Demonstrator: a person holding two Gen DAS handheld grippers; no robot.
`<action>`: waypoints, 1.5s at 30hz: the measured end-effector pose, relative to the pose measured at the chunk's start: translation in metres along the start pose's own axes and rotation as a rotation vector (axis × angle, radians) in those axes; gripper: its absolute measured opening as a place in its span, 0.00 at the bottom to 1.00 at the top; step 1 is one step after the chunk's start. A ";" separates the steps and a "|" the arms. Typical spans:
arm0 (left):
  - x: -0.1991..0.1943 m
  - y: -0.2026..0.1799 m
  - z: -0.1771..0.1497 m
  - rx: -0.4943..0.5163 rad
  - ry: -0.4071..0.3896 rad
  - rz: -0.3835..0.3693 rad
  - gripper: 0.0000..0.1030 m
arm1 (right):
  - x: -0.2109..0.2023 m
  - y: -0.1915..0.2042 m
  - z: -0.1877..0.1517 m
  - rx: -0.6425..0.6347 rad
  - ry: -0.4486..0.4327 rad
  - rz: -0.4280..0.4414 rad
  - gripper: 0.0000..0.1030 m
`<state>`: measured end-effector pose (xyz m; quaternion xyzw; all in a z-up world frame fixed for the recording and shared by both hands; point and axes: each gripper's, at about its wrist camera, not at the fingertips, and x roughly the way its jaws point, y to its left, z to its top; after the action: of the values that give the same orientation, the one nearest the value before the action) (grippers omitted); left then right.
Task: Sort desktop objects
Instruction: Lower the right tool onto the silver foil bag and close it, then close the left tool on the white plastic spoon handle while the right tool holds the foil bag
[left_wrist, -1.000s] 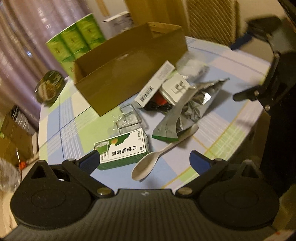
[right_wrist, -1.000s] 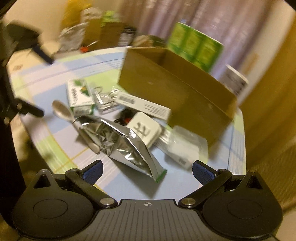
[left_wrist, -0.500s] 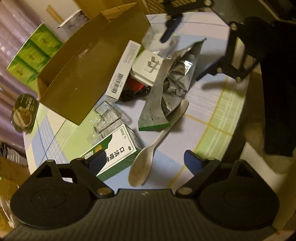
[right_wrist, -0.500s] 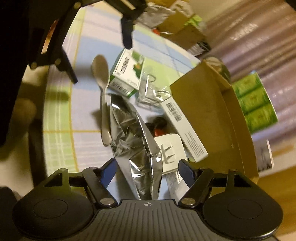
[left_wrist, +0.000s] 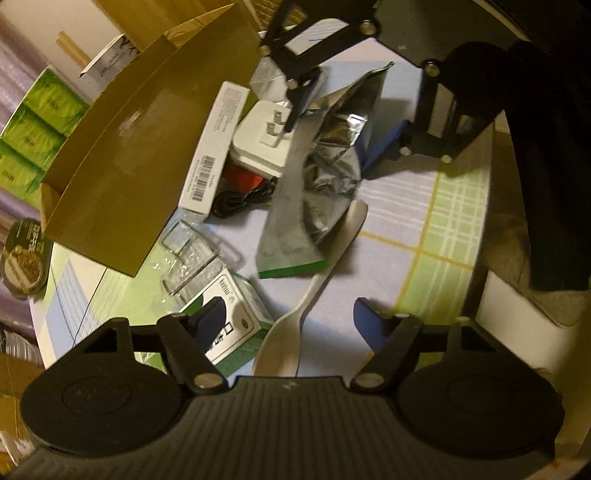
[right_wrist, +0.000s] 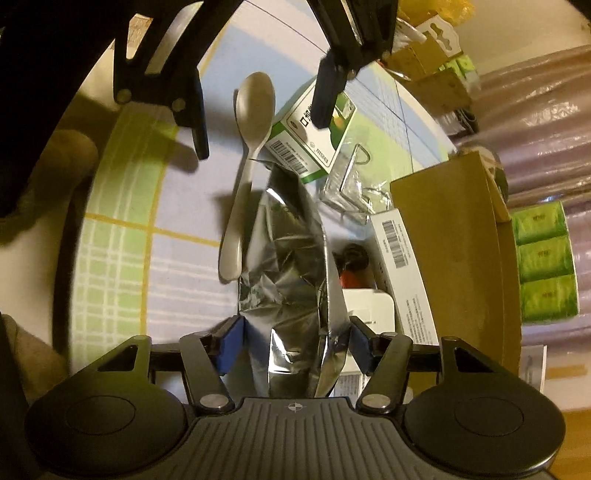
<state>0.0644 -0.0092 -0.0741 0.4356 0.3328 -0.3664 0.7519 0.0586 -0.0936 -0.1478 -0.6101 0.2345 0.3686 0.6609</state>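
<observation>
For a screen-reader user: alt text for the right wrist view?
The right hand-held gripper straddles a crinkled silver foil pouch, its jaws having just been closing. A beige plastic spoon lies beside it; a brown cardboard box stands right.

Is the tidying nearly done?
Not yet. The cardboard box looks empty from here. The right gripper has been closing around the silver pouch; the left gripper straddles the spoon. The charger and green-and-white carton still wait.

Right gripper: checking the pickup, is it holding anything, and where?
The right gripper, jaws just closing, flanks the foil bag's near end; grip cannot be told.
</observation>
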 end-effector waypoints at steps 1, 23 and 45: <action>0.001 0.000 0.001 0.006 -0.001 -0.004 0.70 | 0.001 0.000 0.001 -0.003 0.000 -0.002 0.55; 0.018 0.005 0.023 0.041 -0.003 -0.082 0.41 | -0.008 -0.027 -0.028 0.332 0.134 0.067 0.41; 0.037 0.047 0.027 -0.146 0.101 -0.319 0.01 | -0.021 -0.015 -0.039 0.377 0.115 0.078 0.59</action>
<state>0.1277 -0.0268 -0.0737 0.3394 0.4605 -0.4337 0.6961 0.0621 -0.1357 -0.1278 -0.4863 0.3602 0.3079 0.7342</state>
